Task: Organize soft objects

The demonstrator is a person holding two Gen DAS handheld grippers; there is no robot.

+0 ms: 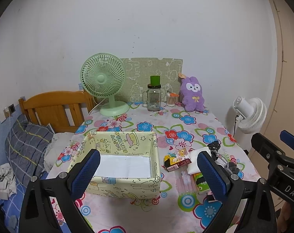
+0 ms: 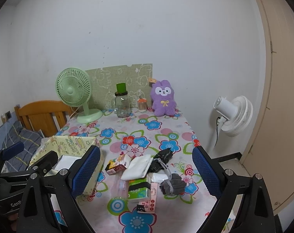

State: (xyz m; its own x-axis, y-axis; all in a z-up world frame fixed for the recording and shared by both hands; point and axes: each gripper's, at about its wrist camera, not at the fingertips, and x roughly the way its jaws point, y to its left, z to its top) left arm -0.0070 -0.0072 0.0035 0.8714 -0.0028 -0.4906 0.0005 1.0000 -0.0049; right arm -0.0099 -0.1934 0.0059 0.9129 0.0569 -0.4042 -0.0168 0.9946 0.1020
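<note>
A yellow cartoon-print fabric box [image 1: 123,186] stands on the flowered table, with nothing inside but its white bottom. My left gripper [image 1: 148,153] hovers open just in front of it. To the box's right lies a pile: a folded white cloth [image 2: 138,168], a green tissue pack [image 2: 137,189], a grey knitted glove [image 2: 173,184], a black drawstring pouch [image 2: 163,158] and a small carton [image 2: 116,165]. My right gripper [image 2: 147,149] is open above this pile and holds nothing. A purple plush rabbit [image 2: 163,100] sits upright at the table's far edge against the wall.
A green desk fan [image 1: 104,81], a glass jar [image 1: 154,97] with a green lid and a cotton-swab pot [image 1: 172,99] line the back. A white floor fan [image 2: 232,114] stands right of the table. A wooden headboard [image 1: 55,108] and bed lie to the left.
</note>
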